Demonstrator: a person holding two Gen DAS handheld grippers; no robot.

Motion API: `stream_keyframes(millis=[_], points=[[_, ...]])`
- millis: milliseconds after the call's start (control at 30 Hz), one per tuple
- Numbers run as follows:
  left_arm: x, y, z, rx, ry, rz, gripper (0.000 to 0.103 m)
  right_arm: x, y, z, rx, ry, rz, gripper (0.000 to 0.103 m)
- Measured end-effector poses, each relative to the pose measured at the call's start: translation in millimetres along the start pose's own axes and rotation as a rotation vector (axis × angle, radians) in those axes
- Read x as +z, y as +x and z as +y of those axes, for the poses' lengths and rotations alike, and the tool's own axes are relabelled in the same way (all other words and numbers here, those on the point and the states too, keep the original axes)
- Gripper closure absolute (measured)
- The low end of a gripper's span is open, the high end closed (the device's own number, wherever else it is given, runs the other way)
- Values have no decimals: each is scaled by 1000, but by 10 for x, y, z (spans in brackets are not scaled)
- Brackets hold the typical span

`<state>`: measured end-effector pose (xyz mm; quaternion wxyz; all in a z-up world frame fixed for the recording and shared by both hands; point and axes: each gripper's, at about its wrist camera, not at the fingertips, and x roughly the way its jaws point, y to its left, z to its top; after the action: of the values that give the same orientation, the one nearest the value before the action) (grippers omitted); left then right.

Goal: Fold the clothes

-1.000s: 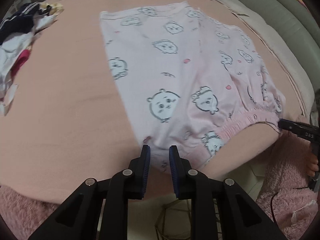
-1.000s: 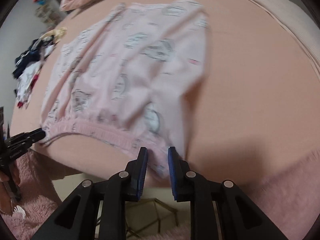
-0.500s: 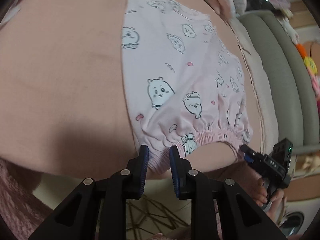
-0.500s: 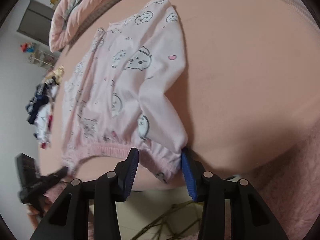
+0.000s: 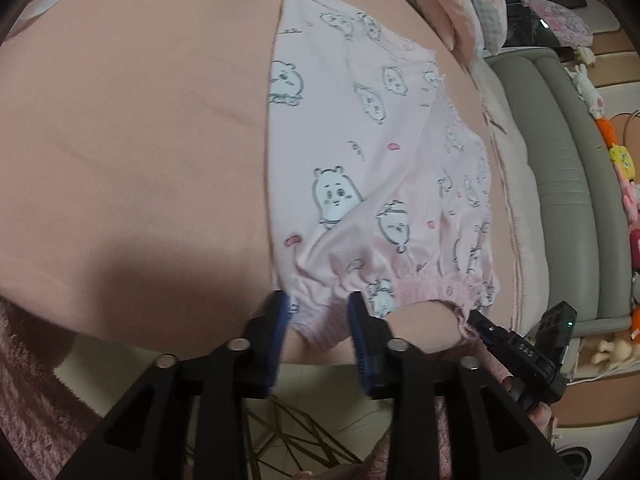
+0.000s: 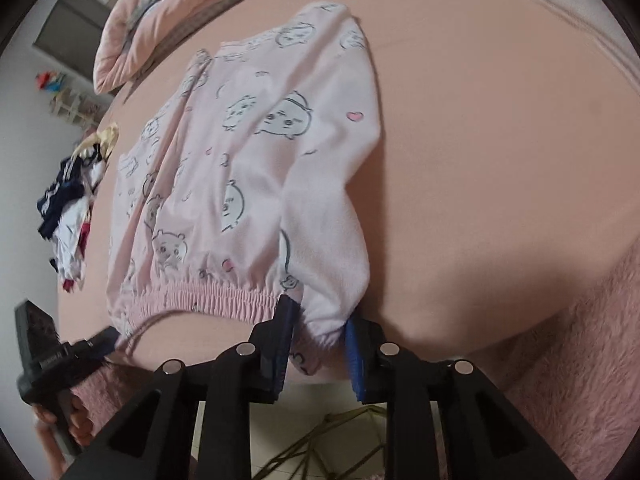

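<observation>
A: It's a bedroom: a bed under a peach sheet, a grey sofa along one side, a heap of dark and white clothes lying well apart on the sheet. The pink pyjama top with cartoon animals is spread flat, its elastic hem right at the near edge of the mattress.

B: And the tools?

A: The left gripper has its fingers apart with one hem corner sitting between them. The right gripper is the same at the other corner, spread wide around a bunched cuff and hem. Neither is pinching yet, as far as I can judge.

B: So what could spoil the fold?

A: On the right, the sleeve is already doubled over the body. If the fingers close there, they may catch only the cuff, and the hem under it would stay behind.

B: And the left?

A: The hem is gathered and thick, and only a sliver sits between the pads. A shallow bite could slip off once the cloth is lifted. Also, uneven lifting would skew the fold, or drag the hem off the bed edge.
</observation>
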<state>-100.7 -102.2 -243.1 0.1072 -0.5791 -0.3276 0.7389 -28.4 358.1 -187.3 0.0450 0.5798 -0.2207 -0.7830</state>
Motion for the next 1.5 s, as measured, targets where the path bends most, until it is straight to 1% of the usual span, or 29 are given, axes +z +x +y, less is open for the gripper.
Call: stream_keyframes(millis=[33, 67, 133, 167, 300, 333, 367, 400, 433, 467, 500, 533, 567, 633, 667, 733, 800, 833, 867, 900, 933, 1033, 1133, 1200, 1233, 1300, 1367, 1400, 1500], points=[[-7, -14, -4, -5, -2, -4, 58, -2, -10, 25, -12, -7, -6, 79], [-15, -34, -13, 6, 1, -10, 56, -11, -31, 58, -37, -20, -18, 79], [-32, -93, -47, 91, 27, -34, 51, -31, -61, 113, -73, -35, -44, 76], [-38, -105, -58, 122, 36, -41, 51, -35, -62, 116, -79, -37, -47, 75], [-48, -24, -57, 153, 44, -30, 51, -32, 23, 150, -101, -52, -28, 74], [-50, -22, -62, 155, 38, -29, 49, -35, 43, 168, -109, -61, -24, 74], [-52, -22, -60, 151, 30, -26, 44, -48, 49, 203, -121, -80, -25, 74], [-56, -27, -56, 140, 21, -23, 43, -61, 56, 239, -134, -100, -26, 73], [-66, -34, -67, 137, 24, -27, 43, -74, 60, 270, -138, -114, -27, 76], [-75, -41, -77, 135, 27, -31, 43, -85, 66, 298, -122, -118, -25, 81], [-85, -49, -88, 133, 29, -35, 51, -86, 85, 334, -99, -119, -19, 87], [-96, -45, -100, 130, 36, -36, 87, -88, 105, 369, -75, -120, -13, 88], [-100, -10, -129, 119, 40, -32, 99, -84, 122, 381, -53, -114, -8, 89], [-88, 81, -218, 62, 21, -40, 99, -56, 146, 305, -11, -74, 3, 89], [-83, 91, -193, 30, 16, -39, 99, -42, 158, 268, 10, -53, 8, 89], [-55, 164, -125, -31, 1, -5, 98, -7, 207, 181, 58, -6, 19, 88], [-36, 209, -35, -68, -42, 20, 98, 33, 261, 126, 102, 29, 29, 88], [-31, 206, 4, -84, -60, 27, 98, 44, 264, 144, 105, 24, 30, 89], [-29, 159, -7, -91, -62, 17, 98, 53, 258, 177, 107, 14, 25, 92], [-27, 85, -65, -90, -48, -11, 99, 42, 228, 230, 113, -7, 9, 96], [-28, 2, -124, -89, -29, -40, 99, 20, 190, 277, 128, -25, -4, 97], [-11, -393, -317, -114, 44, -137, 100, 47, -6, 532, 164, -77, -70, 97], [9, -778, -404, -113, 105, -197, 100, 184, -271, 847, 178, -128, -157, 97], [1, -821, -339, -110, 108, -186, 100, 189, -434, 879, 175, -139, -174, 97], [-3, -816, -291, -110, 105, -177, 100, 181, -426, 834, 162, -139, -158, 97], [8, -649, -214, -124, 70, -136, 99, 159, -397, 546, 143, -121, -114, 97], [22, -399, -111, -146, 20, -81, 99, 163, -238, 406, 132, -71, -59, 93], [3, -279, -62, -142, -2, -58, 99, 128, -166, 354, 133, -53, -36, 93], [-99, -116, 31, -91, -16, -31, 98, 36, 38, 240, 115, -8, 16, 92]])
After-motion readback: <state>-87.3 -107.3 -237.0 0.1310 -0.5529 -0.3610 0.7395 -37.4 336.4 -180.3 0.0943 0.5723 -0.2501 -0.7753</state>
